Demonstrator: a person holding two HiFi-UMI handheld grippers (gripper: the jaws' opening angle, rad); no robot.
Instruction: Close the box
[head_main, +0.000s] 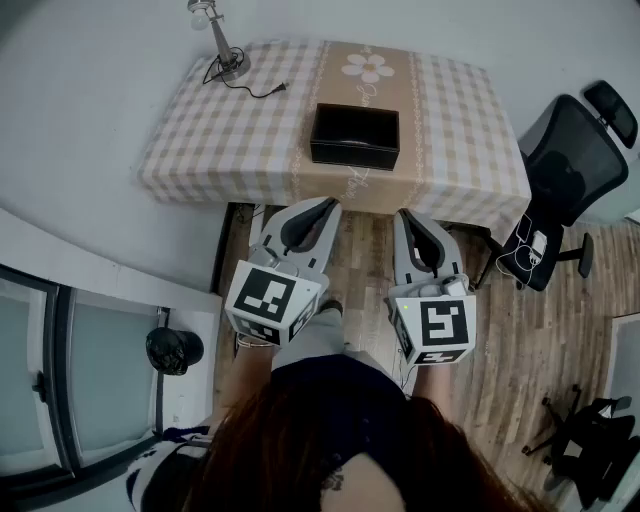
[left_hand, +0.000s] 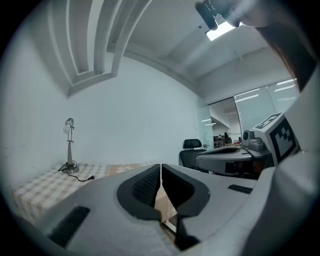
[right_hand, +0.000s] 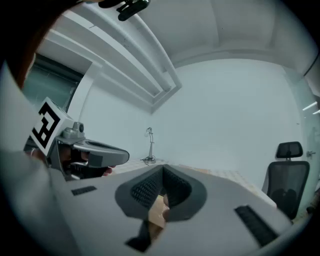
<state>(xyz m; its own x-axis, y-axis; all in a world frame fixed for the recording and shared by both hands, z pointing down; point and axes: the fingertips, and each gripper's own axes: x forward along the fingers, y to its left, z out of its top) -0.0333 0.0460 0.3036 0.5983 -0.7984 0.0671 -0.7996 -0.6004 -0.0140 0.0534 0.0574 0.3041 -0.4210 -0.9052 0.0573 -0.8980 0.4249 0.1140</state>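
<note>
Head view: the open black box (head_main: 354, 137) sits on the checked table (head_main: 200, 130), dead ahead, with its long axis crosswise to us. The left gripper (head_main: 323, 208) and right gripper (head_main: 407, 216) point forward, each facing one end of the box. Both are well apart from it and about equally near.

Left gripper view: we see the jaws pressed together and empty; the box is hidden behind them.

Right gripper view: the jaws are likewise together with nothing held.

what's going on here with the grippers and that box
A person stands facing the table with a gripper in each hand. The left gripper and right gripper are both shut, empty, and held short of the table. The black box sits open on it, not yet touched.
</note>
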